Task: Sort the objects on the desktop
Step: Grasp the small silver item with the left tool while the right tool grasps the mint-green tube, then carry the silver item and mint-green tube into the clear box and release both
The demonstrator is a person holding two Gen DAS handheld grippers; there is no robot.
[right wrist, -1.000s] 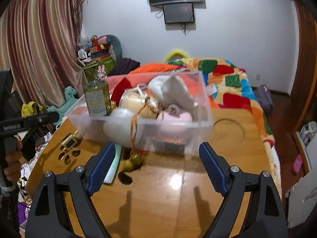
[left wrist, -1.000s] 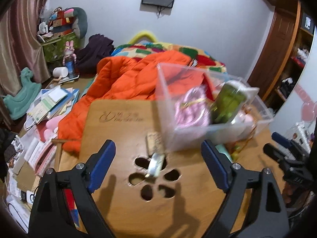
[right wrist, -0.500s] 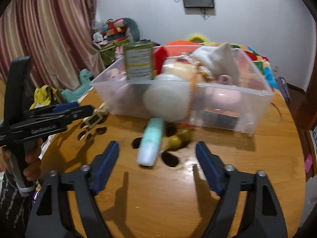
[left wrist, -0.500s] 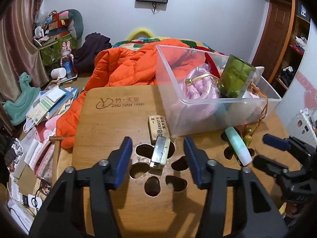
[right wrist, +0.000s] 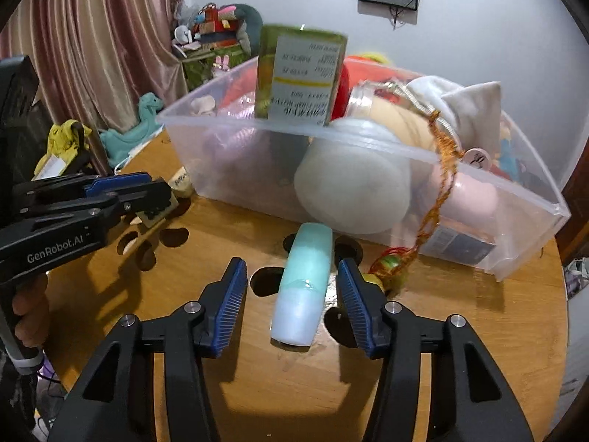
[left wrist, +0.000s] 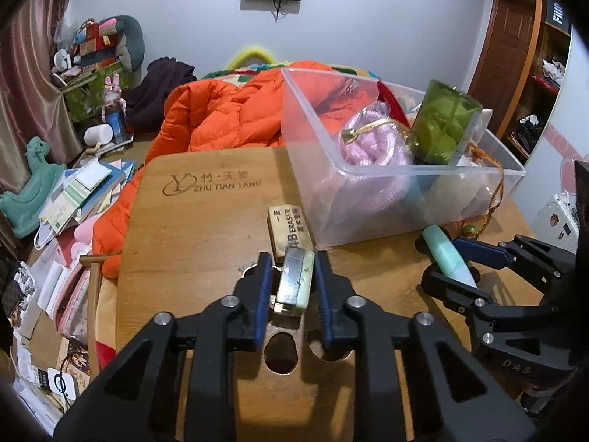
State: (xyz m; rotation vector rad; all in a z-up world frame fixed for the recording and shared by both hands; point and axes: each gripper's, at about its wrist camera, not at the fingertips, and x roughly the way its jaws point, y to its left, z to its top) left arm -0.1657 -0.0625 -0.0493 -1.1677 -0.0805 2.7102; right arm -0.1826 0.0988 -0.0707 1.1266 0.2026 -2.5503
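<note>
On the round wooden table (left wrist: 191, 243), most of the sorting looks done already: the clear plastic bin (right wrist: 368, 154) is packed with a green tin (right wrist: 300, 73), a pink cord bundle (left wrist: 371, 143) and other soft things. Three loose items remain outside it — an eraser (left wrist: 289, 228), a small metal lighter (left wrist: 294, 281) and a mint-green tube (right wrist: 303, 280). The left gripper (left wrist: 291, 287) has just closed its jaws narrowly onto the lighter, pads pressing its sides. The right gripper (right wrist: 291, 302) has been closing too — its jaws straddle the tube, not yet touching it. Both items still need lifting into the bin, then the eraser.
</note>
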